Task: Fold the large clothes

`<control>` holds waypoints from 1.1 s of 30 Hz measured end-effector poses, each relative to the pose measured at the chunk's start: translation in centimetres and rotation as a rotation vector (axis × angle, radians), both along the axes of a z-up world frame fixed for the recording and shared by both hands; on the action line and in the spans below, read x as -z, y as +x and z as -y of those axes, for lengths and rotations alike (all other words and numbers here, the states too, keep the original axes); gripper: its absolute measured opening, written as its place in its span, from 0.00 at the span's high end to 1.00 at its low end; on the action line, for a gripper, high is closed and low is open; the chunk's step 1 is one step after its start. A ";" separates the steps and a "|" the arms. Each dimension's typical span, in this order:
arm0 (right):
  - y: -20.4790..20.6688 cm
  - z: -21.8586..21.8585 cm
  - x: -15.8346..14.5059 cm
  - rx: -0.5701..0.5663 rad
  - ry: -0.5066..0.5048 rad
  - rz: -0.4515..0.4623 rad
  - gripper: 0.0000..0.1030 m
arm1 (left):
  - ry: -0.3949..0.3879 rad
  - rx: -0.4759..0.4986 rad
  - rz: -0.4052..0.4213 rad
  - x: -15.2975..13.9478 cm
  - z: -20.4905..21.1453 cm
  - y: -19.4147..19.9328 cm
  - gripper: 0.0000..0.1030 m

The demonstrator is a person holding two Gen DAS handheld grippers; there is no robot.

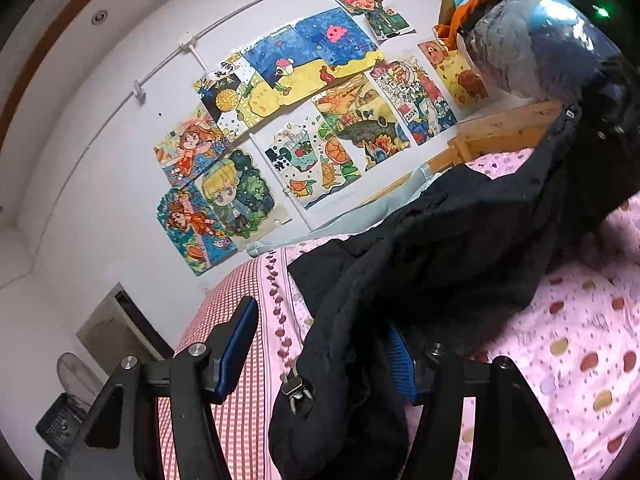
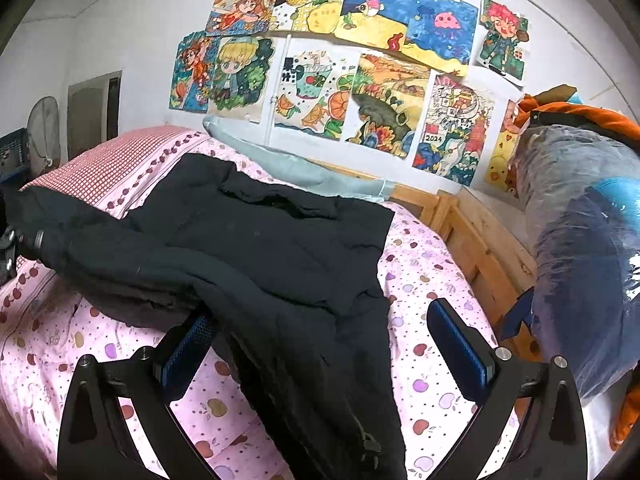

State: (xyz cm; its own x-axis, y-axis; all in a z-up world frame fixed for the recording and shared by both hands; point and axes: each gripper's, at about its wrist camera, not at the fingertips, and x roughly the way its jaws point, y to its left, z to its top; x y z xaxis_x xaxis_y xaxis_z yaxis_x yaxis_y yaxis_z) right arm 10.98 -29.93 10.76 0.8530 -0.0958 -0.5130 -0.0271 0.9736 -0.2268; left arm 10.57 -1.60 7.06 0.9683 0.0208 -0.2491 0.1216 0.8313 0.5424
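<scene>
A large black padded jacket (image 2: 256, 240) lies spread on the pink patterned bed sheet (image 2: 424, 280). It also shows in the left wrist view (image 1: 440, 248). My left gripper (image 1: 320, 344) has its jaws wide apart, and a fold of the jacket with a metal clasp (image 1: 296, 390) hangs between the blue pads (image 1: 236, 344). My right gripper (image 2: 320, 344) also stands wide open, with another part of the jacket draped between its pads (image 2: 460, 344) and over the left one. Neither gripper pinches the cloth.
Children's drawings (image 2: 360, 60) cover the white wall behind the bed. A wooden bed frame (image 2: 472, 240) runs along the right. Plastic-wrapped bundles of bedding (image 2: 588, 240) are stacked at the right. A red checked pillow (image 2: 120, 156) and a pale blue cloth (image 2: 304, 172) lie by the wall.
</scene>
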 end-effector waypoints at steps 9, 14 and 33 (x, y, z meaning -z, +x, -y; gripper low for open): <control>-1.5 -1.4 1.5 -0.177 -0.051 -0.031 0.02 | -0.050 0.017 -0.099 -1.4 -0.9 2.6 0.43; -2.7 -3.1 4.2 -0.268 -0.135 -0.099 0.02 | -0.048 0.037 -0.126 -1.6 -0.7 2.9 0.43; -6.6 -2.4 8.7 -0.091 -0.002 -0.144 0.79 | 0.066 0.060 -0.034 1.8 -0.1 -1.9 0.43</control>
